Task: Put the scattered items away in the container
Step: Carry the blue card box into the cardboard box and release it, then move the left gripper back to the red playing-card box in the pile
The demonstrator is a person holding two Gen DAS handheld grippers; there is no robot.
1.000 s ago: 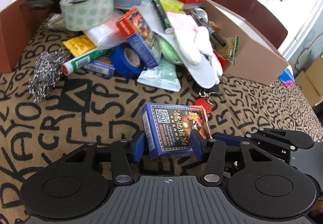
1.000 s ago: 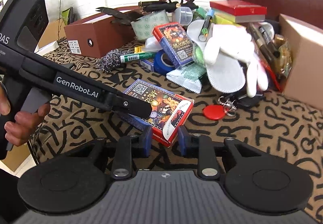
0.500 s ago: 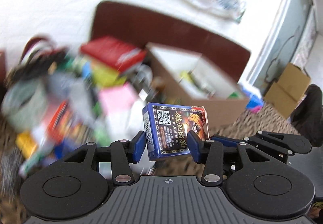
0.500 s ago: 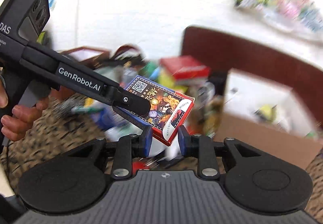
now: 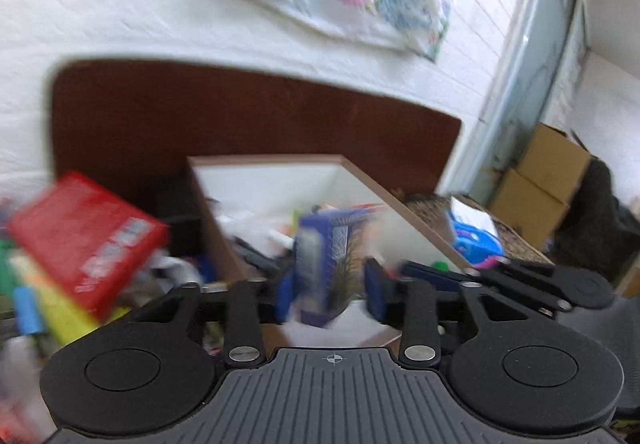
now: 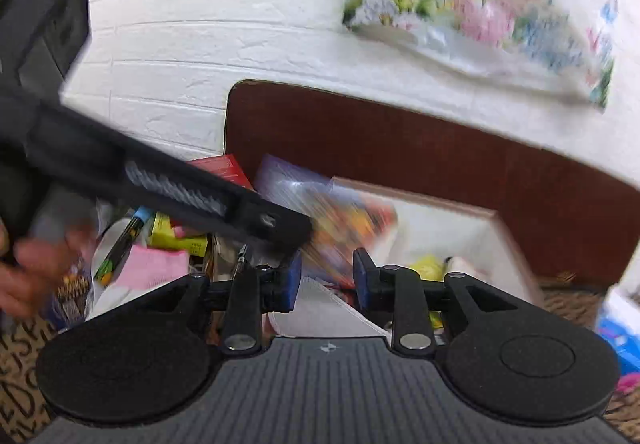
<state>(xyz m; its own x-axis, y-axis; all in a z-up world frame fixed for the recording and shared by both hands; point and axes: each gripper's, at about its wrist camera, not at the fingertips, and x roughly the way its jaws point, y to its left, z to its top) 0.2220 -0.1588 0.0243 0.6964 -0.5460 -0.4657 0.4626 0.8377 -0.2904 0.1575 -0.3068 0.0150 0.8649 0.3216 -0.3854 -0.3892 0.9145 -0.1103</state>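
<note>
Glossy blue cardboard pack (image 5: 324,268) hangs over the rectangular, white-lined brown container (image 5: 272,179).

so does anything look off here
Yes: the blue card box stands tilted on edge between the fingers of the left gripper, whose jaws have just been closing. There is a gap at one pad, so it looks loose. It seems to be over the open cardboard box. Blur hides finer detail.

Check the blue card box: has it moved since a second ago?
Yes. The blue card box was lying on the patterned cloth short of the clutter pile; it is now lifted, turned edge-on, at the open cardboard box's near side.
</note>
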